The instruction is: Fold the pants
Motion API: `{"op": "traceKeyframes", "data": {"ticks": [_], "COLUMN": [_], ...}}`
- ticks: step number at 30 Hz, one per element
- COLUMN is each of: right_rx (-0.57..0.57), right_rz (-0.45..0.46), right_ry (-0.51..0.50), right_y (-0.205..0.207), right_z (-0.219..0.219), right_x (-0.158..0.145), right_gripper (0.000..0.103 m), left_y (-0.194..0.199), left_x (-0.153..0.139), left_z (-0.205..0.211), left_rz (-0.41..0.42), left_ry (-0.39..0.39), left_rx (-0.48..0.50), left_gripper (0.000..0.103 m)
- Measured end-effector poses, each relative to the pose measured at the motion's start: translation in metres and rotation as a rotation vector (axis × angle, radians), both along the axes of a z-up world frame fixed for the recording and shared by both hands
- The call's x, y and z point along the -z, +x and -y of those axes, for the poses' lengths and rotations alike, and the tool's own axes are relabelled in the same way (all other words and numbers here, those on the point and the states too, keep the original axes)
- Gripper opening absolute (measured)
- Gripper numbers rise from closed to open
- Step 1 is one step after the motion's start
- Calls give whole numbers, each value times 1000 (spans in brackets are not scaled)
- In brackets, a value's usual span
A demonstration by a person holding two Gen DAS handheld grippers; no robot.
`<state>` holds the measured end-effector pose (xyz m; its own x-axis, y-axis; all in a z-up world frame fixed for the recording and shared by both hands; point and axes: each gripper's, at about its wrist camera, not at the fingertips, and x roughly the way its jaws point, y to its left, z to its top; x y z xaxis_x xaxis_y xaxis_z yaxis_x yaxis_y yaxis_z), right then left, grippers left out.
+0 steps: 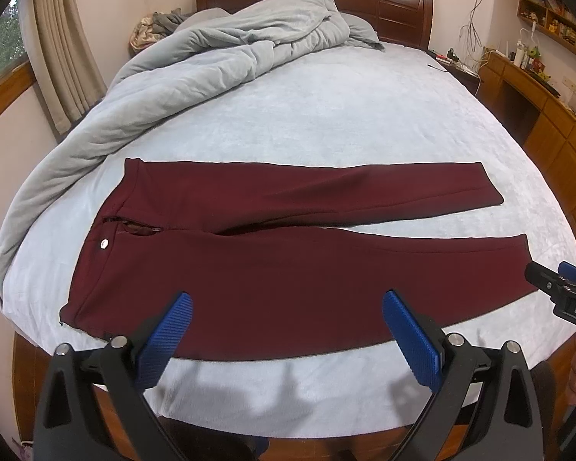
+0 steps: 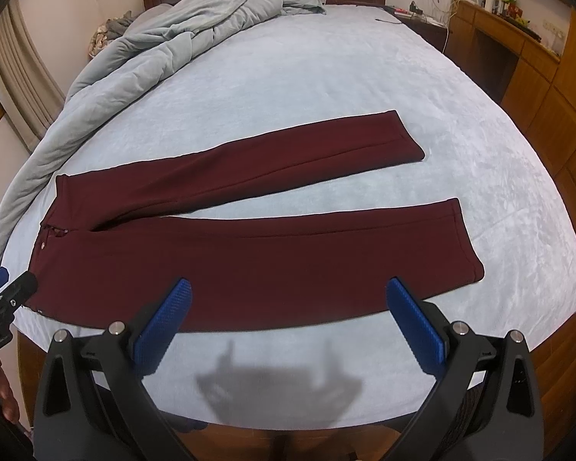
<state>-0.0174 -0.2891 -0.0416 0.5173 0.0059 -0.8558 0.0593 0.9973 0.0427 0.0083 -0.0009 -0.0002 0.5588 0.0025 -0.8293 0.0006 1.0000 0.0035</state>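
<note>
Dark red pants (image 1: pixel 288 265) lie flat on the bed, waist to the left, both legs stretched to the right and spread apart; they also show in the right wrist view (image 2: pixel 249 265). A silver button (image 1: pixel 104 244) sits at the open waistband. My left gripper (image 1: pixel 288 303) is open and empty, held above the near leg by the bed's front edge. My right gripper (image 2: pixel 288 288) is open and empty, above the near leg further right. The right gripper's tip shows at the left view's right edge (image 1: pixel 556 280).
A light blue sheet covers the bed (image 1: pixel 364 115). A crumpled grey duvet (image 1: pixel 196 61) is heaped at the back left. A wooden headboard (image 1: pixel 395 7) stands behind. A wooden desk and cabinets (image 1: pixel 549 115) line the right side. Curtains (image 1: pixel 65 57) hang at left.
</note>
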Motion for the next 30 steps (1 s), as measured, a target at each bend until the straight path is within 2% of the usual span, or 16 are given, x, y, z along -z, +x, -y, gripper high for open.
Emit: {"op": "traceKeyframes", "data": {"ticks": [30], "right_rx": [-6], "right_rz": [-18], "right_ry": [7], "right_y": [5], "right_z": [-2], "right_x": [6], "right_gripper": [101], "left_y": [5], "left_x": [-2], "left_z": [3], "left_rz": [-1], "left_ry": [12], "left_rx": [1], "left_gripper": [99]}}
